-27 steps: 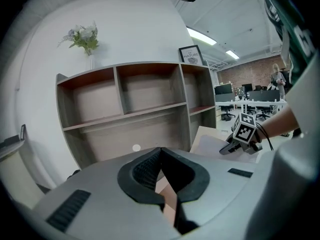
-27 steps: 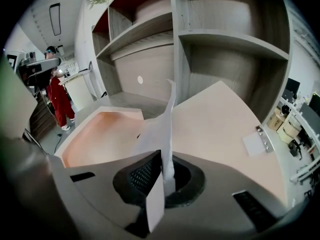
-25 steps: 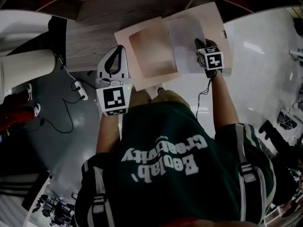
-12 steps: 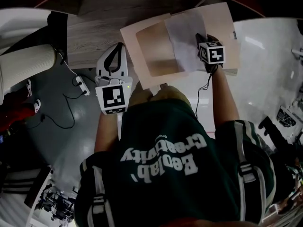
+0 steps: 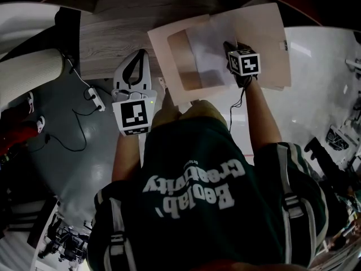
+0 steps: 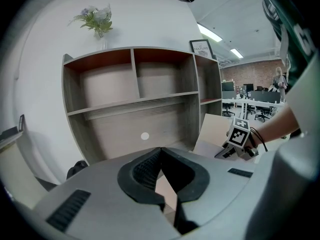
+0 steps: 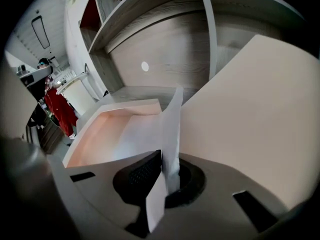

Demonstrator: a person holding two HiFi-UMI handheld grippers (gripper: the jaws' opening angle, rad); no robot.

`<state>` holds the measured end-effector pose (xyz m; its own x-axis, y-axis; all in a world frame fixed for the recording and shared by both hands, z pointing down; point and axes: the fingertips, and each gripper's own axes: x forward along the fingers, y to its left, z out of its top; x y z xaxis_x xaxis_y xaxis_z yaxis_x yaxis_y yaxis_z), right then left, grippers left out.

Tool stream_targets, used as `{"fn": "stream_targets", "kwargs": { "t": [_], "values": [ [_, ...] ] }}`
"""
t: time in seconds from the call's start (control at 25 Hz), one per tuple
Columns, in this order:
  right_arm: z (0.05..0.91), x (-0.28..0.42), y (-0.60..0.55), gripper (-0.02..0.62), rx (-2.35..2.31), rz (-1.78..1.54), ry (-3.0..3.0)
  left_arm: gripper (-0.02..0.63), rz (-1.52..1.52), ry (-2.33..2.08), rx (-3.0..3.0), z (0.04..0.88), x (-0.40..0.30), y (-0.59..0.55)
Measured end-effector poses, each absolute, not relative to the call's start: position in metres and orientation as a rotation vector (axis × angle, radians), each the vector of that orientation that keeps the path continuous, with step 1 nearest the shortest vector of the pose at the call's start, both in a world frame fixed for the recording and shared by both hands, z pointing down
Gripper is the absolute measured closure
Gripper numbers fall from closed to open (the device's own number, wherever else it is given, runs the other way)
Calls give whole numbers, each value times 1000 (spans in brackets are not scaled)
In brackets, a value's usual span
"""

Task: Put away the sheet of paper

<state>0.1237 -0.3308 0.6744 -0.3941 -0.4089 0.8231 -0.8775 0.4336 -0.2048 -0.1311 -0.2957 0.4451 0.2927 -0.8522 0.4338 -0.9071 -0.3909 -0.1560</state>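
Note:
The white sheet of paper (image 5: 206,52) hangs over an open pale box (image 5: 163,44) whose raised lid (image 5: 265,33) lies to the right. My right gripper (image 5: 228,45) is shut on the sheet's near edge. In the right gripper view the sheet (image 7: 170,129) stands on edge between the pads of the right gripper (image 7: 162,156), partly over the box's tray (image 7: 100,134) and beside the lid (image 7: 255,124). My left gripper (image 5: 137,54) hovers left of the box, shut and holding nothing. Its closed left gripper tips (image 6: 160,151) point at the shelf.
The box rests on a wooden shelf unit (image 6: 135,99) with open compartments and a plant (image 6: 95,19) on top. A white round stand (image 5: 28,75) and cables (image 5: 93,100) lie on the grey floor at the left. Office desks show far right.
My right gripper has carried the sheet a little left, so it now covers more of the box's tray. The left gripper has barely moved.

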Motion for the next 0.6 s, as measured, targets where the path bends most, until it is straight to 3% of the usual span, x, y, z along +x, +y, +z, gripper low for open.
{"fn": "stream_targets", "kwargs": {
  "t": [0.6],
  "values": [
    [693,53,-317,561,959,920,-1974,589,643,-1687,2368,450,-162,-292]
  ]
}}
